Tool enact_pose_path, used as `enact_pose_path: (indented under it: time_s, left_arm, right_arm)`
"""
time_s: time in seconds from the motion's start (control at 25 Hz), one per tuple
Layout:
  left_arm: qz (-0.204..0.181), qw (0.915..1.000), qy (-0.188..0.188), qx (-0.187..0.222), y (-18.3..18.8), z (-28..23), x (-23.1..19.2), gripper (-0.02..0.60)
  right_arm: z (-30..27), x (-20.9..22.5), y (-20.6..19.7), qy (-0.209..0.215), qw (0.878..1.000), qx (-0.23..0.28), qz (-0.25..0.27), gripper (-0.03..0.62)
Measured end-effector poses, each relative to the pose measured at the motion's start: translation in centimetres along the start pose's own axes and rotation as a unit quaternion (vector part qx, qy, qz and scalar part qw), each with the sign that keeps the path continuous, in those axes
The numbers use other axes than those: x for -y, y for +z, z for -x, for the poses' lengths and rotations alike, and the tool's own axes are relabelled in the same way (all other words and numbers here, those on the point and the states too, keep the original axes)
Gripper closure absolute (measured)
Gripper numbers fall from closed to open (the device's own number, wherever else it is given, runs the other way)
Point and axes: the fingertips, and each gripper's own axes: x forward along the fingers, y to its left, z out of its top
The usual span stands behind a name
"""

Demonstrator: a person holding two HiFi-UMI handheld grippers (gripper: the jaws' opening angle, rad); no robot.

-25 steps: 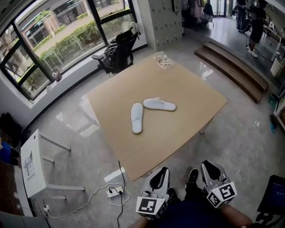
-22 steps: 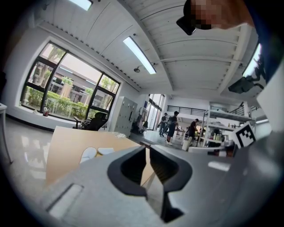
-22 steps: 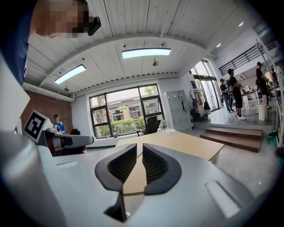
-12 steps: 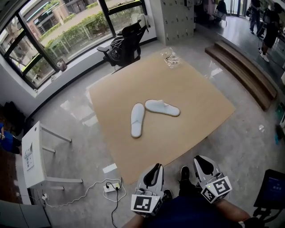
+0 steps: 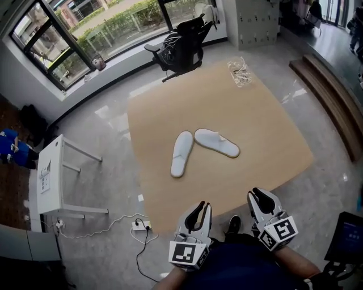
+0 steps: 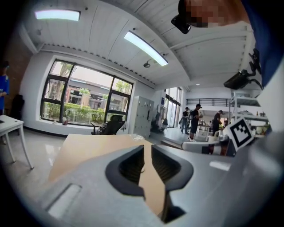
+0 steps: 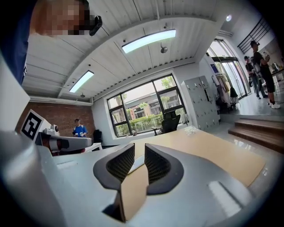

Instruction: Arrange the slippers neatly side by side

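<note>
Parting just now — left gripper [image 5: 198,209] and right gripper [image 5: 262,197] fingers, empty; slippers [image 5: 182,153] V-splayed on tan board [image 5: 266,141].

Two pale, whitish-blue slippers, the left-hand slipper [image 5: 182,153] and the right-hand slipper [image 5: 217,143], both plain with no pattern, lie on a warm tan tabletop [image 5: 170,107], with the floor [image 5: 102,136] all round it a glossy, mottled grey. Up top there's a black office chair [image 5: 182,48] and a green hedge [image 5: 122,14] beyond the glass. Out left are a white side table [image 5: 51,181] and a white power strip [image 5: 140,226] with its white cable.
</note>
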Motion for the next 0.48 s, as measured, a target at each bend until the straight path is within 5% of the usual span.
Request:
enact_pose_path:
  time_s: [0.28,0.48]
  left_arm:
    - [0.024,0.9975,0.064,-0.019,-0.1,-2.1,-2.3,0.518]
    - [0.029,0.9968,0.073,-0.018,-0.7,-4.0,-5.6,0.512]
  right_arm:
    - [-4.0,1.8,-0.4,0.036,0.999,-0.029,-0.001,0.493]
    - [-7.7,2.0,-0.9,0.049,0.998,-0.044,0.001,0.475]
